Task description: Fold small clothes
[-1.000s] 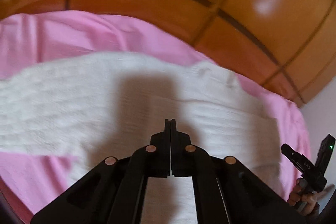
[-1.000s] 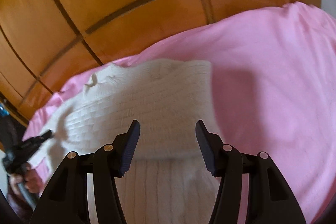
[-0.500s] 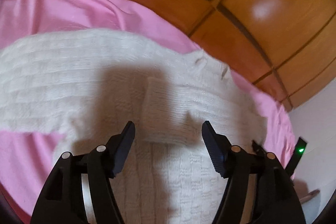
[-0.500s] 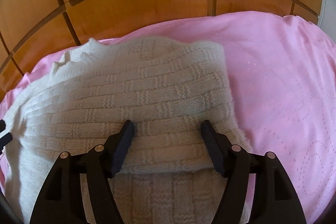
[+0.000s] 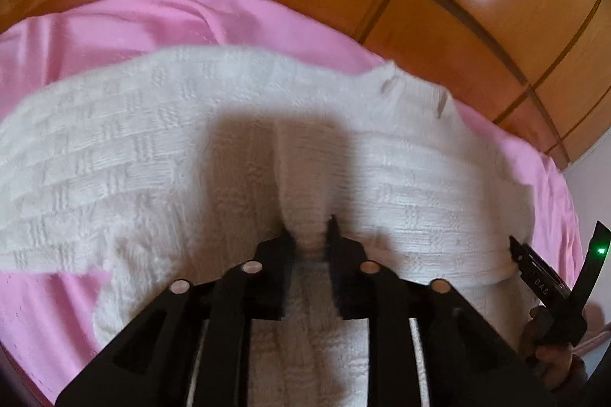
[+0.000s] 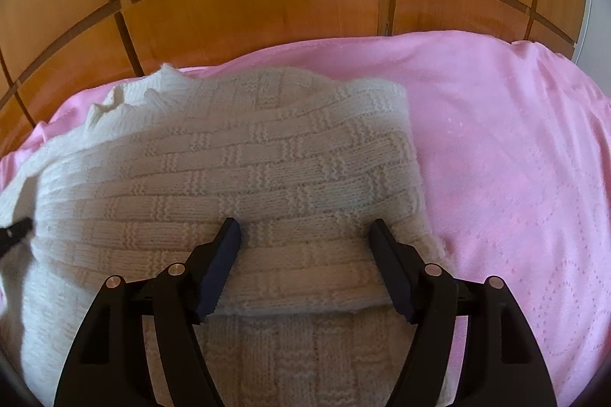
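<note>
Left wrist: gripper (image 5: 308, 229) pinching sweater (image 5: 152, 155).

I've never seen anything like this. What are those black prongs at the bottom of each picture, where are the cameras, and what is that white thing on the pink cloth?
There is no robot here. A person holds a hand tool with two black fingers in each hand, and a small wide-angle camera on each tool looks forward along those fingers. That is why the room looks curved.

One picture comes from the left gripper. Its fingers are pinched on a bunched fold of a white knitted sweater. At the right edge of that same picture you can see the other tool, held in the person's hand.

The other picture comes from the right gripper. Its fingers stand wide apart over the sweater's folded-over part and hold nothing.

The sweater lies on a pink sheet, with orange wooden panels behind. The job is folding the sweater.
</note>
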